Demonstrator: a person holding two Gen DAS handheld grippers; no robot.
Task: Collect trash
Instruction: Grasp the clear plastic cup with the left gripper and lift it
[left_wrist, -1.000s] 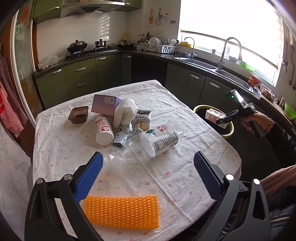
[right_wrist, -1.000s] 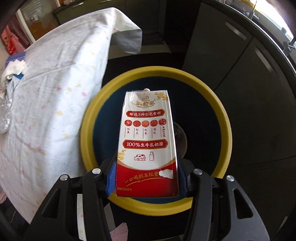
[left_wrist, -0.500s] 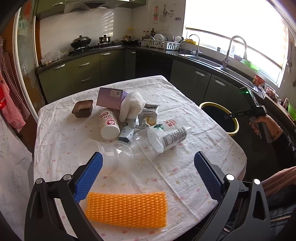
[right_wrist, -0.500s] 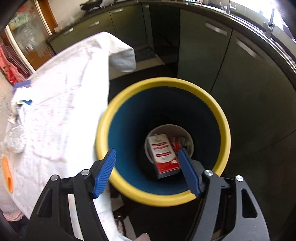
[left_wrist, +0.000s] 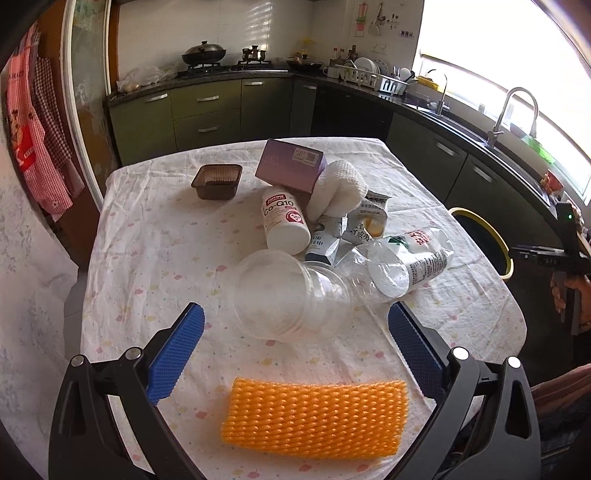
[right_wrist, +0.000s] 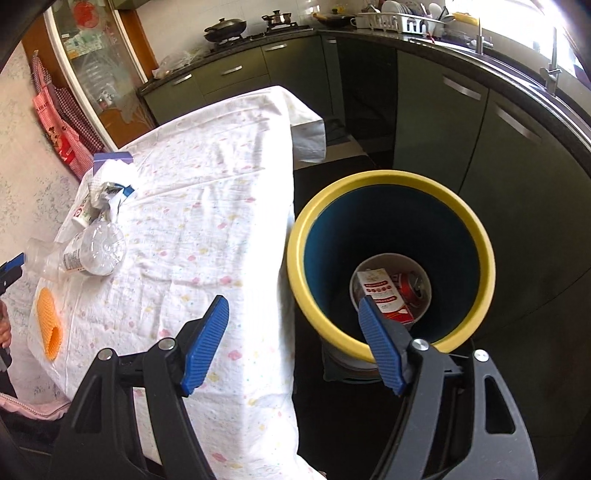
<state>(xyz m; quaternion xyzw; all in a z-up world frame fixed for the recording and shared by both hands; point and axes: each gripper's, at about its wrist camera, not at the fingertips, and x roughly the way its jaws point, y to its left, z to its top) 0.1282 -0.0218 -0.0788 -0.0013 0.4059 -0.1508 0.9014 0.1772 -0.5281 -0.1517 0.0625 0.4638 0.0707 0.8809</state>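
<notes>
Showing near to far | left claw (left_wrist: 293, 345) spread, empty, above orange foam net (left_wrist: 314, 417) | clear cup (left_wrist: 284, 295) and bottles heaped mid-counter (left_wrist: 147, 258) | right claw (right_wrist: 291, 343) spread, empty | carton (right_wrist: 386, 295) inside bin (right_wrist: 391, 181) | step: drop done; next: pinch another piece

A bright window (left_wrist: 517, 55) lights a kitchen: olive cabinets (left_wrist: 207, 110) under a dark counter (left_wrist: 424, 105), white tiled wall (left_wrist: 221, 26) left of the window, dark floor (right_wrist: 535, 369).
</notes>
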